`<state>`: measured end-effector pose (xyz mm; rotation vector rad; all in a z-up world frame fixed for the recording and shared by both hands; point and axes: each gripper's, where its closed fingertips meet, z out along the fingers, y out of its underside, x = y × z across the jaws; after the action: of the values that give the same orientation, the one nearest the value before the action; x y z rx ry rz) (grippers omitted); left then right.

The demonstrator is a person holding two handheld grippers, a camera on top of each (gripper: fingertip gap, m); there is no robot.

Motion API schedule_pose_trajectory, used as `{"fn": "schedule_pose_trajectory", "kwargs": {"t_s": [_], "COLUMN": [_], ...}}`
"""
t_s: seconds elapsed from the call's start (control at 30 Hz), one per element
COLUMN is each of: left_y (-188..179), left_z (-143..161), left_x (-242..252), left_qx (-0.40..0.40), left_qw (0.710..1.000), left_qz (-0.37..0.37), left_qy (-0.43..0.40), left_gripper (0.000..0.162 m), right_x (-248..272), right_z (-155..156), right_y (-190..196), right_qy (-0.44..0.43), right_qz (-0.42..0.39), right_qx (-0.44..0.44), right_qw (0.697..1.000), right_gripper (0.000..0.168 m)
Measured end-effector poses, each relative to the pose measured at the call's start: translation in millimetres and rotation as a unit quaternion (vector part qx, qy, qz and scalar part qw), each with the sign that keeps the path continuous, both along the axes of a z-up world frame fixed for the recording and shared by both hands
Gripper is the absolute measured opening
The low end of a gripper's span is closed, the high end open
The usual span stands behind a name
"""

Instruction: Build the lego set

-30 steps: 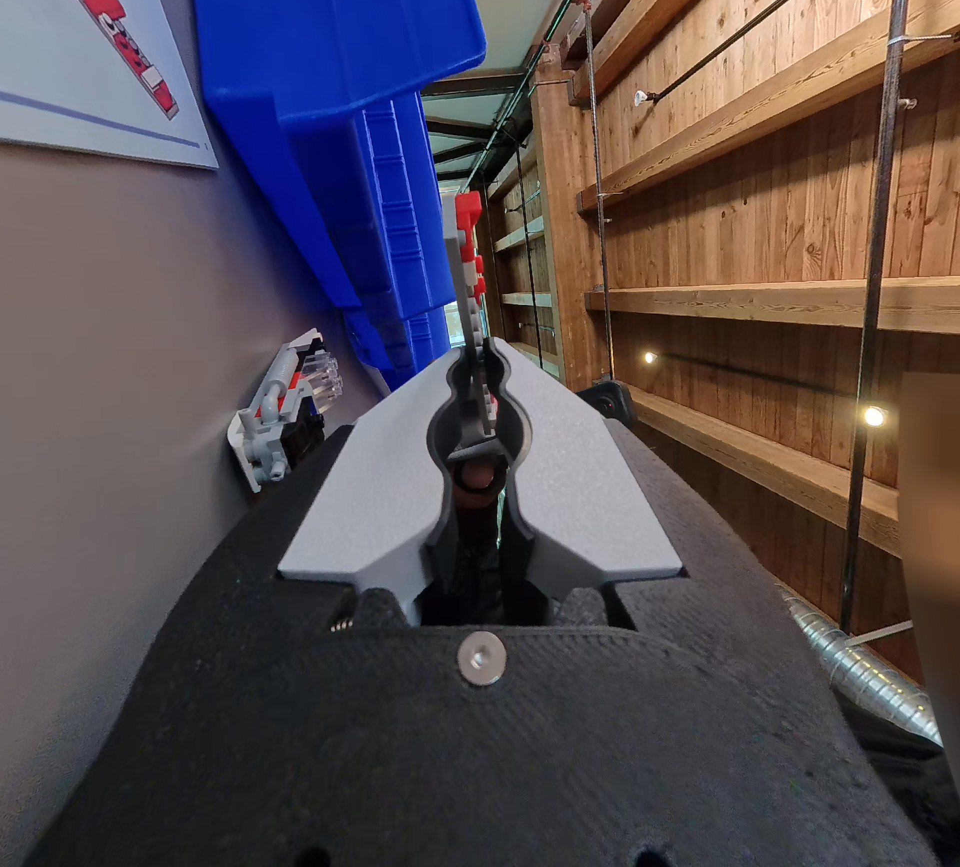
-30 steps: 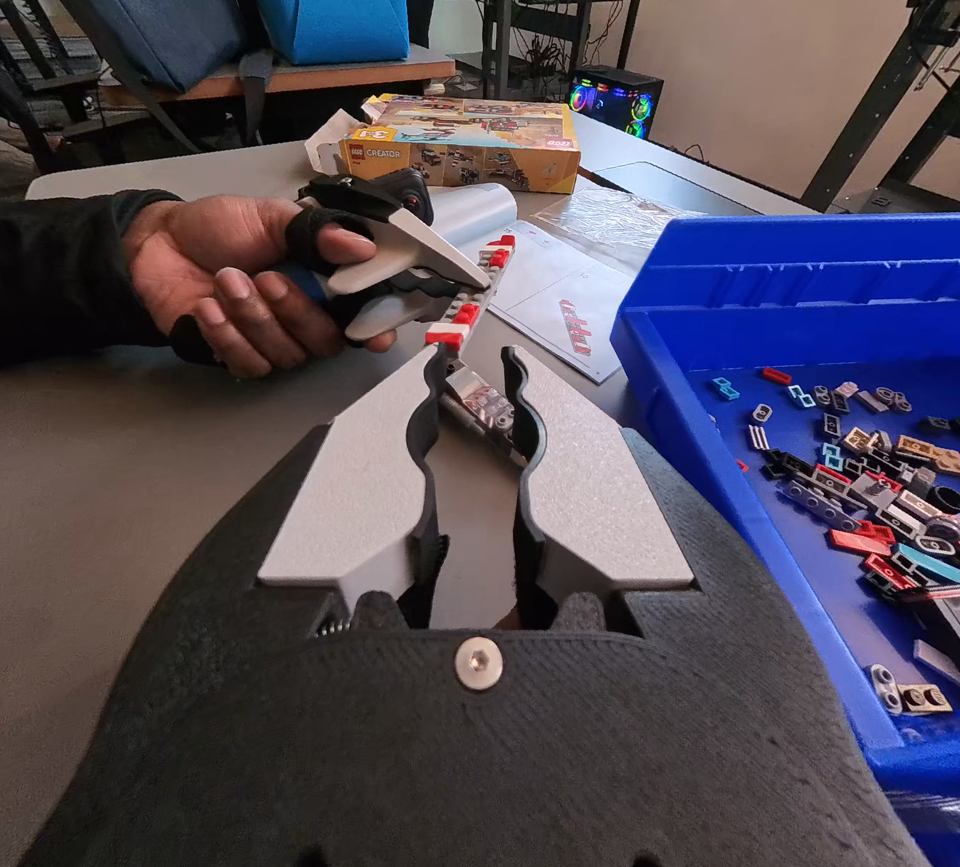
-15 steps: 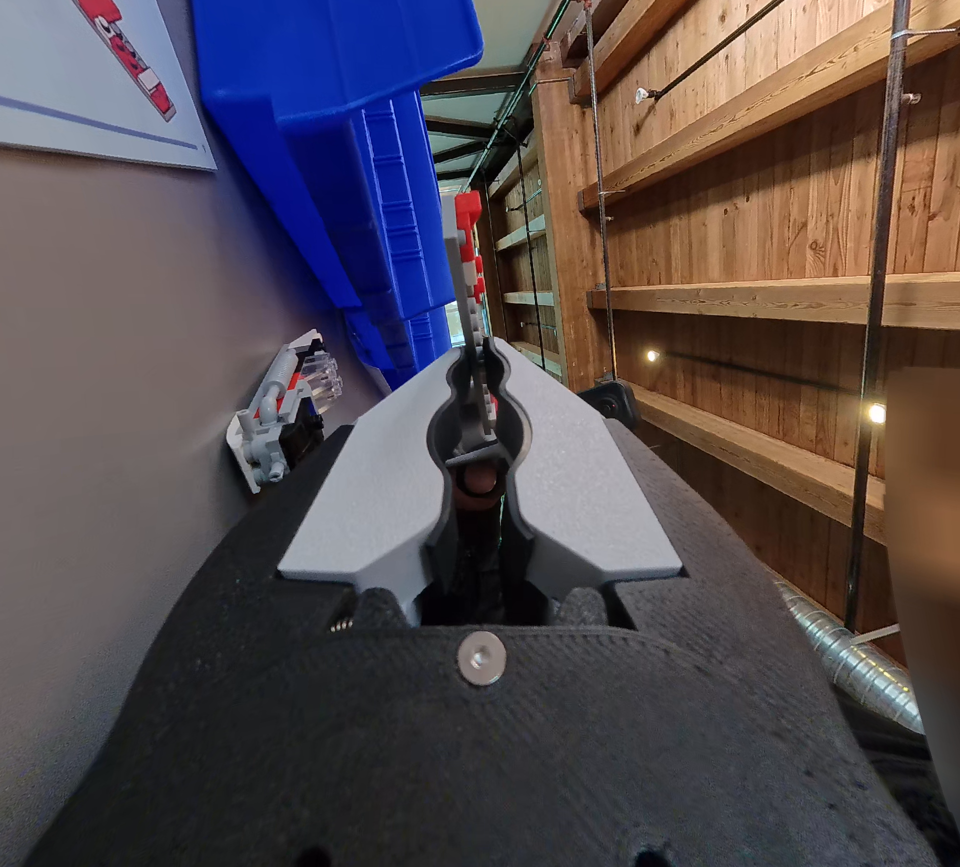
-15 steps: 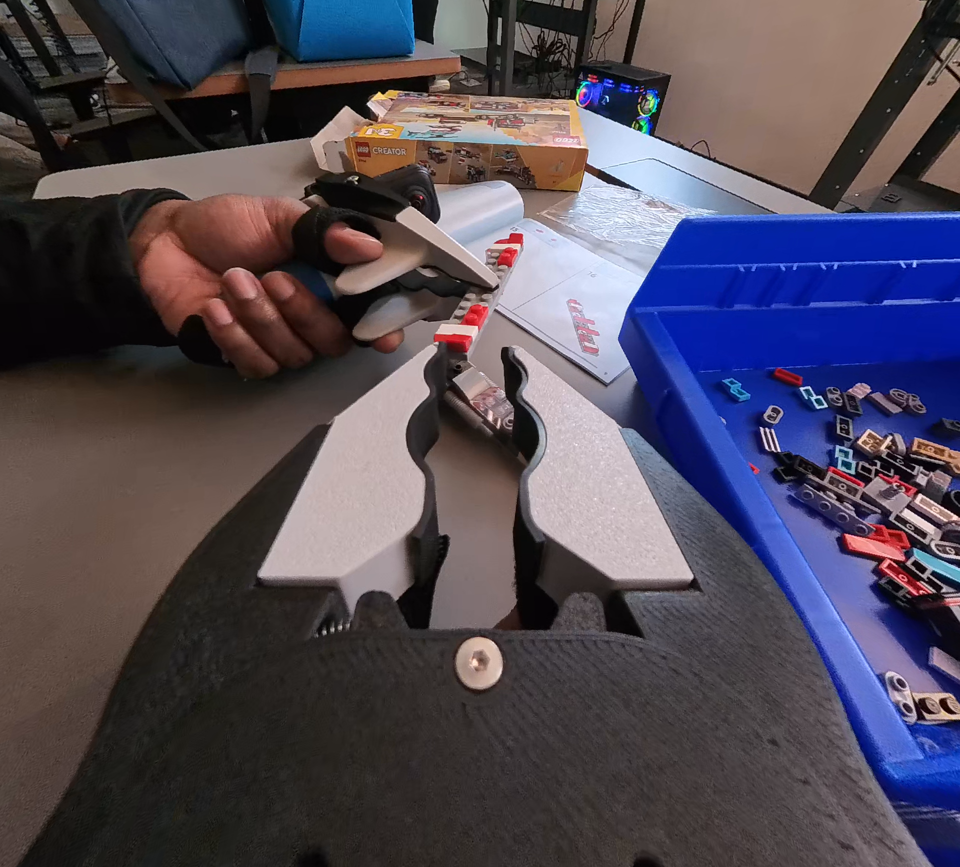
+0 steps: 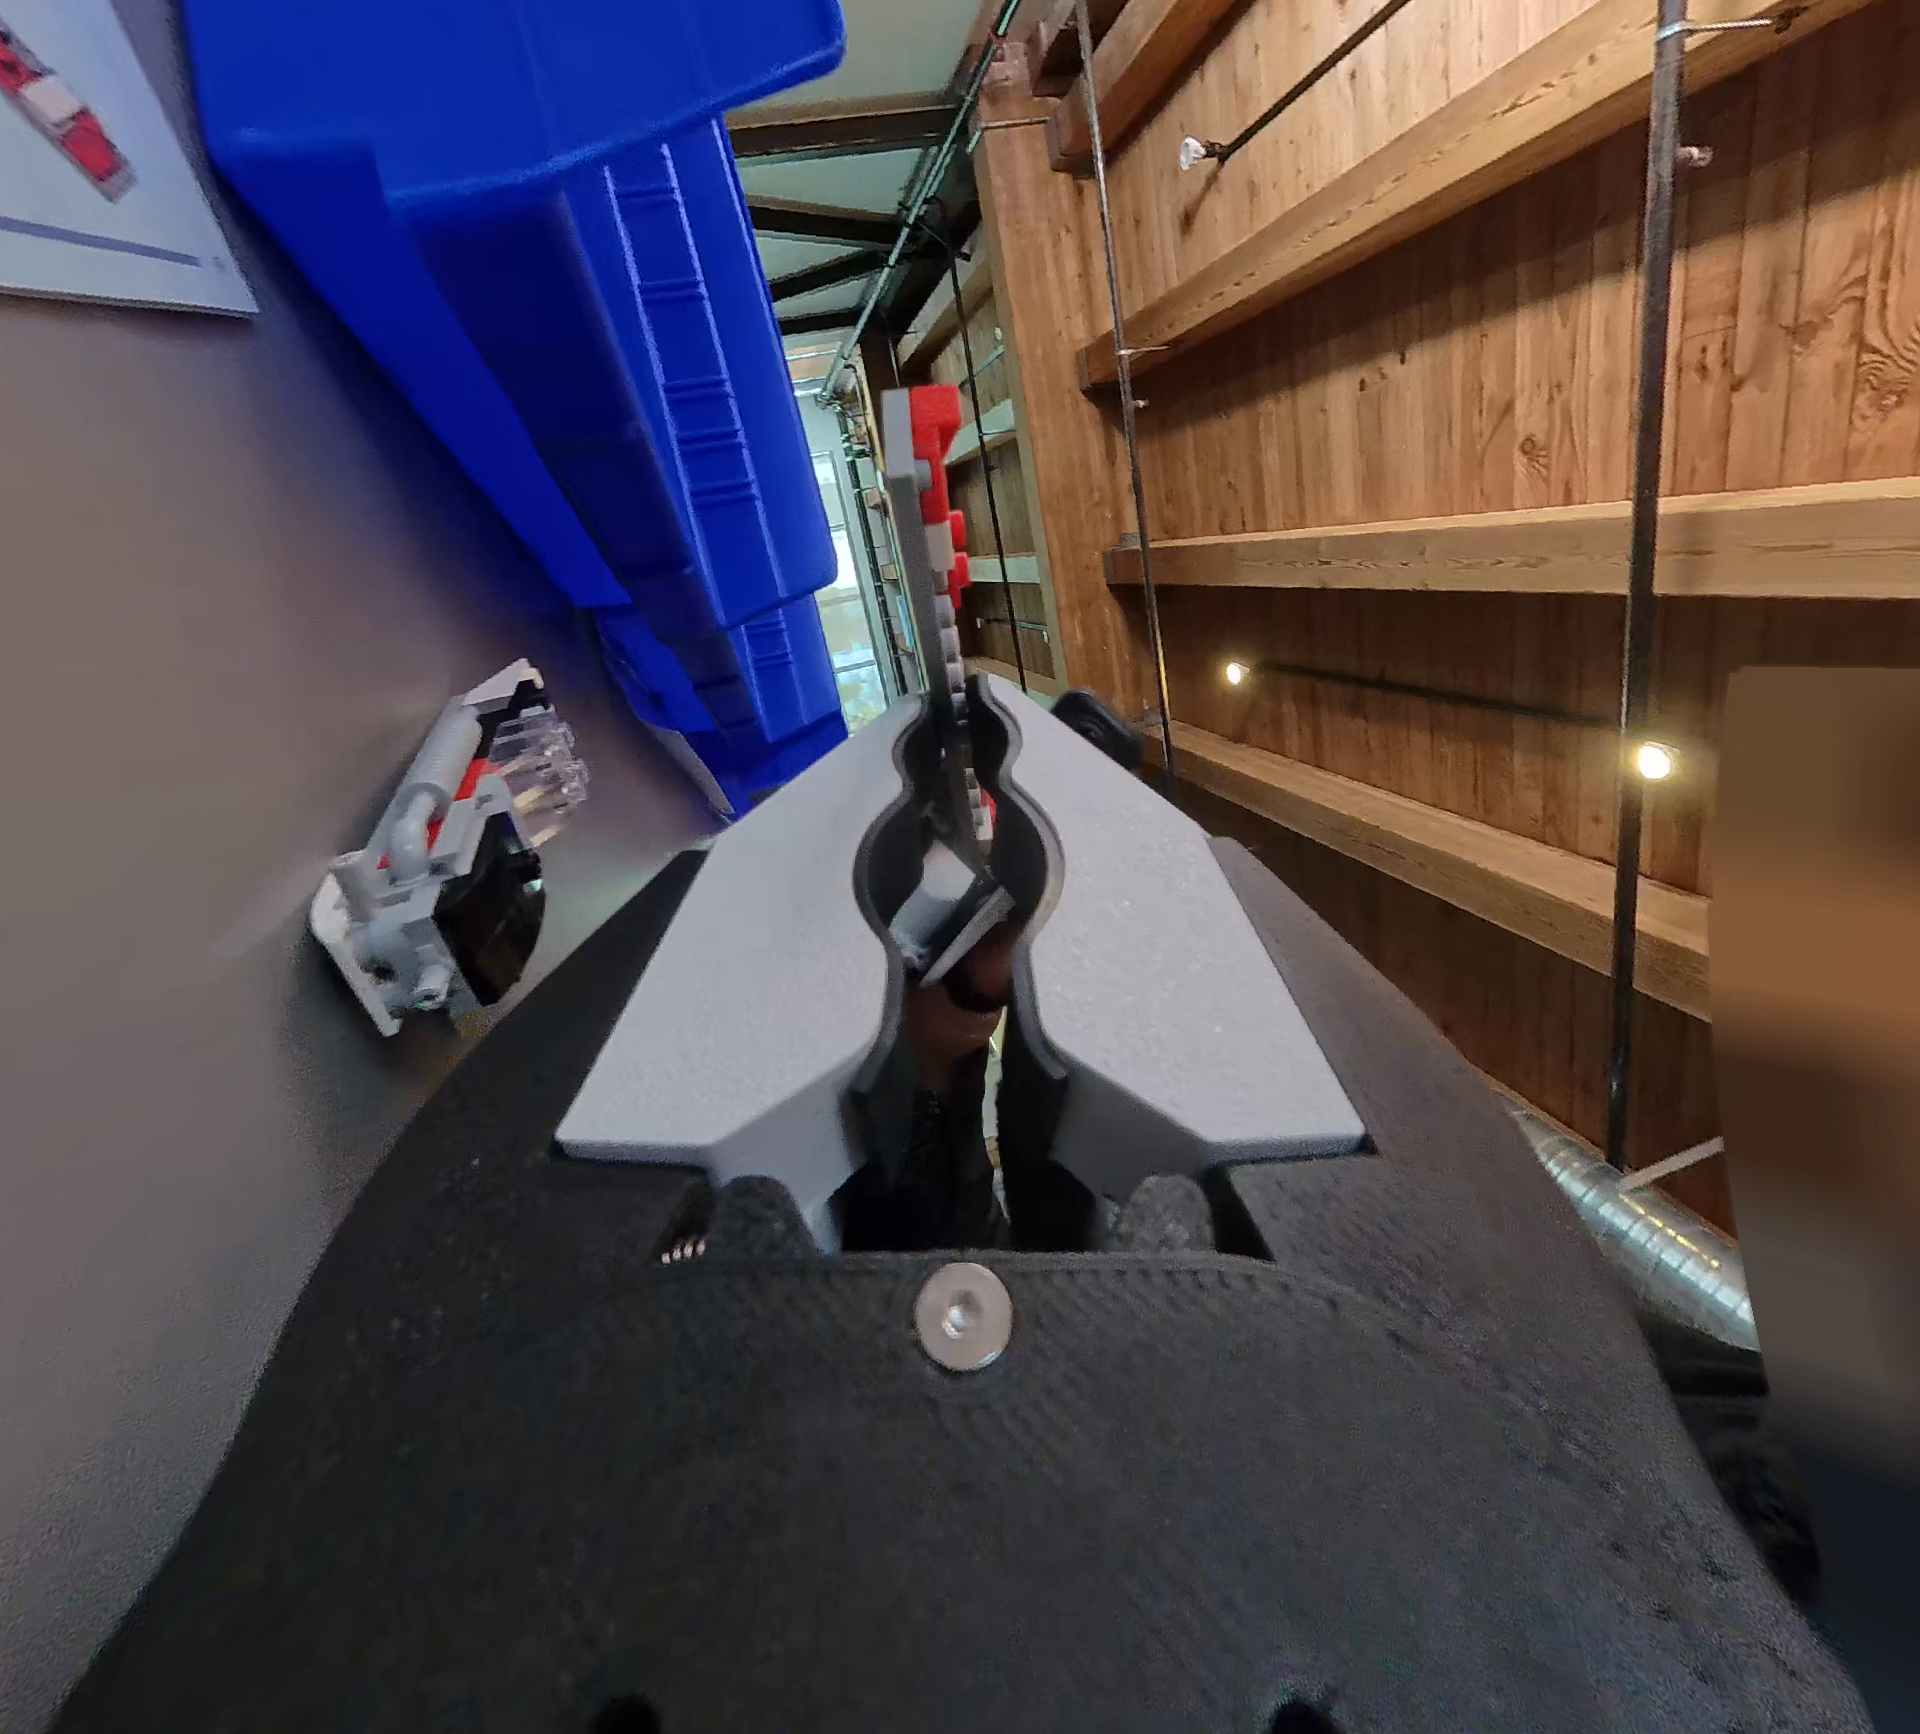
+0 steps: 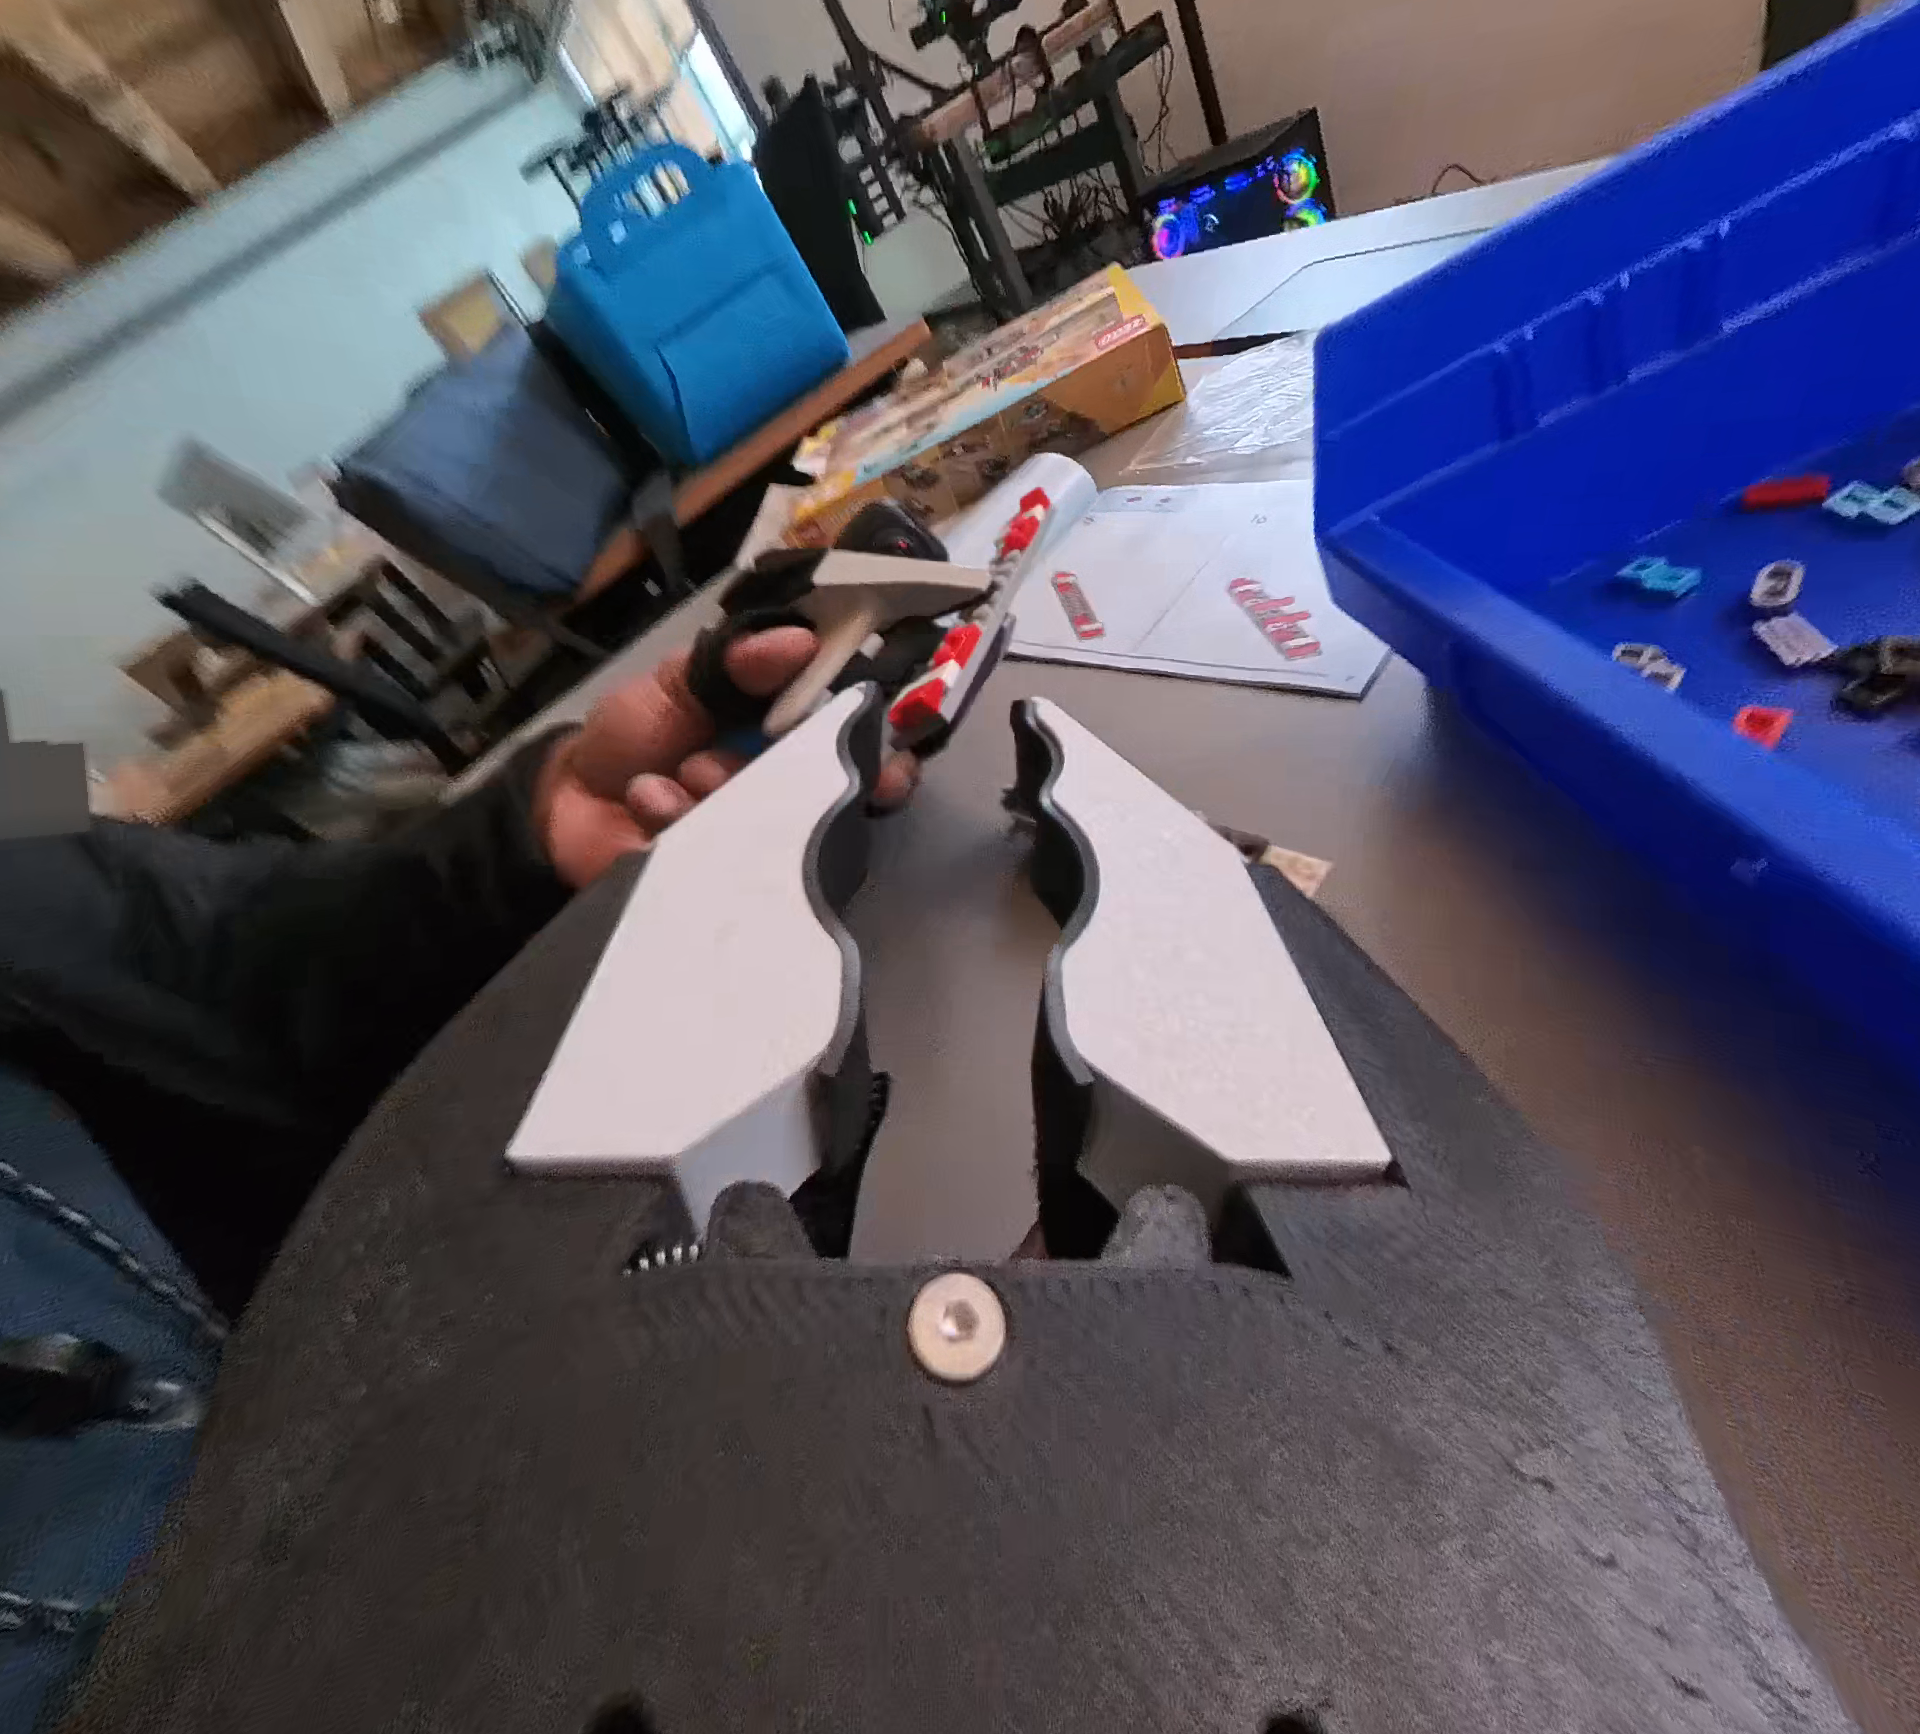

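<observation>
The left hand-held gripper point(image 5: 951, 728) is showing matt, grainy grey plastic fingers point(image 5: 790, 936) on a rough black woven-looking body. The brick strip point(image 5: 928, 541) is looking smooth, glossy plastic. The blue bin point(image 6: 1621, 396) is shining as moulded plastic. The counter point(image 6: 1558, 1113) is looking smooth and matt. Far right, the wall point(image 5: 1455, 396) is showing knotty wood planks.

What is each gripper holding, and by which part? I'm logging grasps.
Left gripper pinches the long grey-and-red lego strip near its lower end. Right gripper is open, holding nothing.
</observation>
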<state>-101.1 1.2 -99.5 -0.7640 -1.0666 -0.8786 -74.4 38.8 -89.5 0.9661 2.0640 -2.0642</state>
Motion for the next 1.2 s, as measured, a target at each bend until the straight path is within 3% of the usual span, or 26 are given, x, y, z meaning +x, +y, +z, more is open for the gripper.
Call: {"fn": "schedule_pose_trajectory", "kwargs": {"t_s": [0.13,0.37,1.2], "left_y": [2.0,2.9,6.1], "left_z": [4.9,7.7,10.9], "left_x": [2.6,4.2,9.0], "left_qx": [0.011,0.015,0.006], "left_qw": [1.000,1.000,0.999], "left_qz": [-0.006,-0.009,-0.018], "left_qy": [0.011,0.022,0.044], "left_gripper": [0.004,0.004,0.004], "right_x": [3.0,7.6,10.9], "right_z": [6.7,0.4,4.4], "right_y": [1.4,-4.9,-7.4], "right_qy": [-0.078,-0.127,-0.150], "right_qz": [0.004,0.021,0.045], "right_qx": [-0.083,-0.109,-0.144], "right_qw": [0.993,0.986,0.977], "right_gripper": [0.026,0.025,0.016]}}
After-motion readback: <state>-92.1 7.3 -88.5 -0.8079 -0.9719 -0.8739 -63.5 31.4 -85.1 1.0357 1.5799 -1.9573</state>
